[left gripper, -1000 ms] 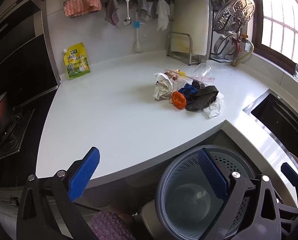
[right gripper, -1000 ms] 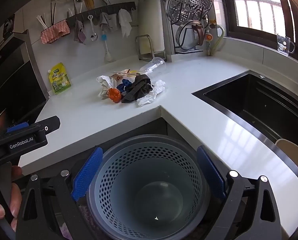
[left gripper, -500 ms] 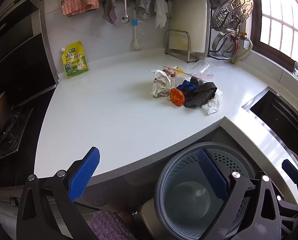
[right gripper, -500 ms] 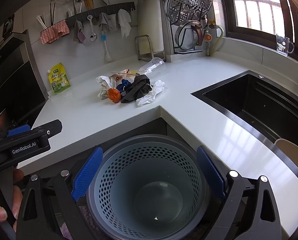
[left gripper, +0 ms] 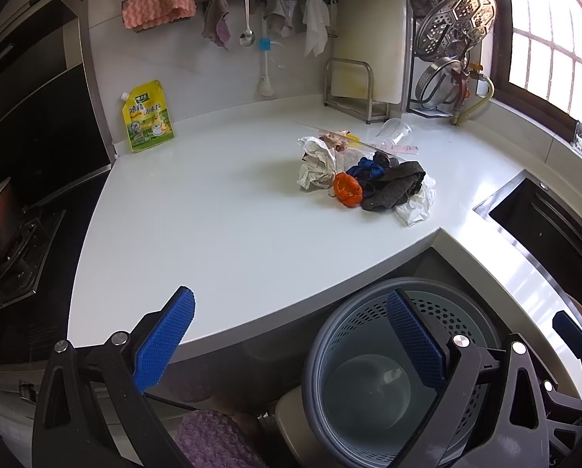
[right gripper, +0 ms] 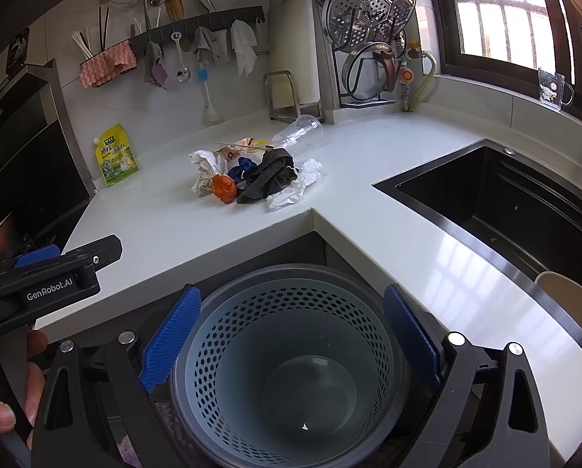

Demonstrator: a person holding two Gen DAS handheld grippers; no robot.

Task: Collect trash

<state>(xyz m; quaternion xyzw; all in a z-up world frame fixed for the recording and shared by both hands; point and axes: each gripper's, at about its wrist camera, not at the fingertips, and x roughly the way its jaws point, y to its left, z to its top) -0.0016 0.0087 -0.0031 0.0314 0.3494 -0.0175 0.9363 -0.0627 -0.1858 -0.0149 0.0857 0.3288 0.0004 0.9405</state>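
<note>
Little has shifted but the left gripper point(left gripper: 287, 335) easing back — both it and the right gripper point(right gripper: 291, 335) gape wide, empty, above the bin point(right gripper: 291, 374) — trash pile point(right gripper: 252, 175) untouched on the counter point(right gripper: 166, 218) beyond.

The perforated bin point(left gripper: 372, 374) is partly hidden behind the left gripper point(left gripper: 291, 339).

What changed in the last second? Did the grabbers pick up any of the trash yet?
Not yet. Only the left gripper eased slightly back and up, so the pile of crumpled trash sits a little lower in its view. Nothing was gripped or let go. Both sets of jaws stay open, the right gripper barely moved above the grey perforated plastic bin, and the pile lies untouched on the white countertop.
</note>
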